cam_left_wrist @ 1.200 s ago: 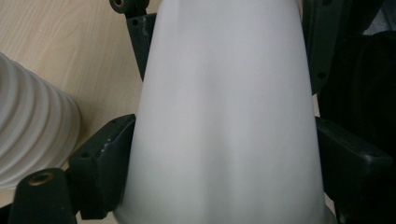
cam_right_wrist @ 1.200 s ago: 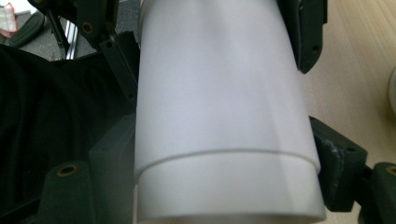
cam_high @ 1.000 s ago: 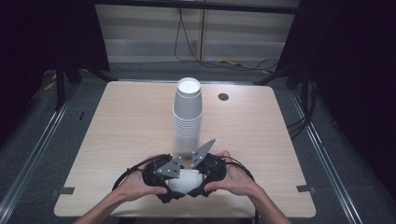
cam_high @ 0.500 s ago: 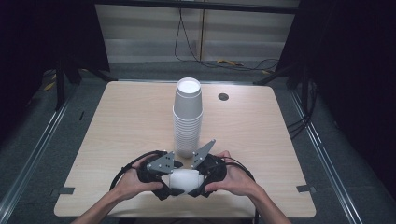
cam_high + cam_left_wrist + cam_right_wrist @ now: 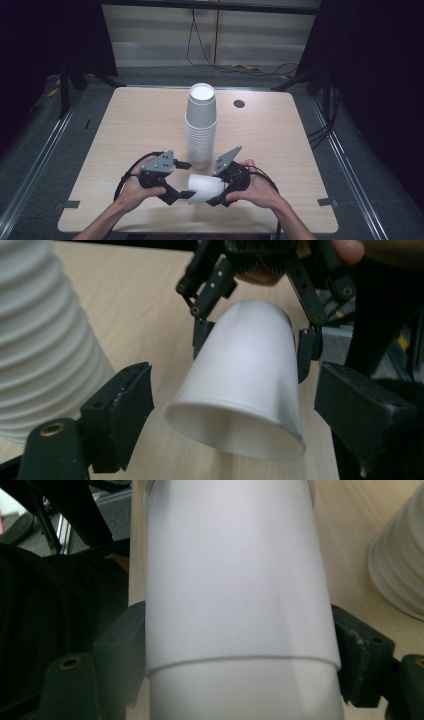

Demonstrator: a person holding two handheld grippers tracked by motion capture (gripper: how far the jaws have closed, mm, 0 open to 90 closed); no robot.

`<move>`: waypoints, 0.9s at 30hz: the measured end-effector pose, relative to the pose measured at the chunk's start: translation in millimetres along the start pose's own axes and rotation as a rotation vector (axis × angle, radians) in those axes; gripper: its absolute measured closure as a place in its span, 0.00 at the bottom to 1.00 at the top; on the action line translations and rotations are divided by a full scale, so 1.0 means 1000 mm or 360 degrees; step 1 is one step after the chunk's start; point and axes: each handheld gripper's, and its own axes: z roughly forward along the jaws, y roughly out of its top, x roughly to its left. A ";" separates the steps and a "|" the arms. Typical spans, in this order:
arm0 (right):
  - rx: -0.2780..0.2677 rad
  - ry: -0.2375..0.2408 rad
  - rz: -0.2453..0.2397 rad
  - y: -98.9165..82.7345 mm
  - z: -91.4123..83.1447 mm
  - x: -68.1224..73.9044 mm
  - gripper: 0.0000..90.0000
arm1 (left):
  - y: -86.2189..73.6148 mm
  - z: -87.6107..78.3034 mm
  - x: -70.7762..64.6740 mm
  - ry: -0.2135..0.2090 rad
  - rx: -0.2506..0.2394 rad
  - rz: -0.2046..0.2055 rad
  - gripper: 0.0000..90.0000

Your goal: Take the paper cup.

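White cup (image 5: pixel 205 186) clamped sideways in right gripper (image 5: pixel 220 192), left gripper (image 5: pixel 182 194) apart, closing, clear of rim.

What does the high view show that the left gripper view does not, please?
High view: the whole table, the full height of the cup stack and a dark round spot behind it. Left gripper view: the white cup with its open mouth between the jaws of the left gripper, which have just been closing and stand clear of it. Both: the right gripper clamping that cup beside the stack.
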 end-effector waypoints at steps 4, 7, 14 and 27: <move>-0.0039 -0.0003 0.0029 -0.003 -0.004 -0.002 0.24 | -0.003 -0.003 0.003 0.0009 -0.0059 -0.0046 0.17; -0.0058 -0.0021 0.0039 -0.004 -0.006 -0.003 0.24 | -0.004 -0.003 0.004 0.0030 -0.0073 -0.0048 0.17; -0.0185 -0.0088 0.0050 -0.011 -0.010 -0.008 0.24 | -0.008 -0.003 0.005 0.0068 -0.0131 -0.0106 0.17; -0.0427 -0.0036 0.0069 -0.024 -0.012 -0.014 0.24 | -0.013 -0.007 0.007 0.0100 -0.0177 -0.0153 0.17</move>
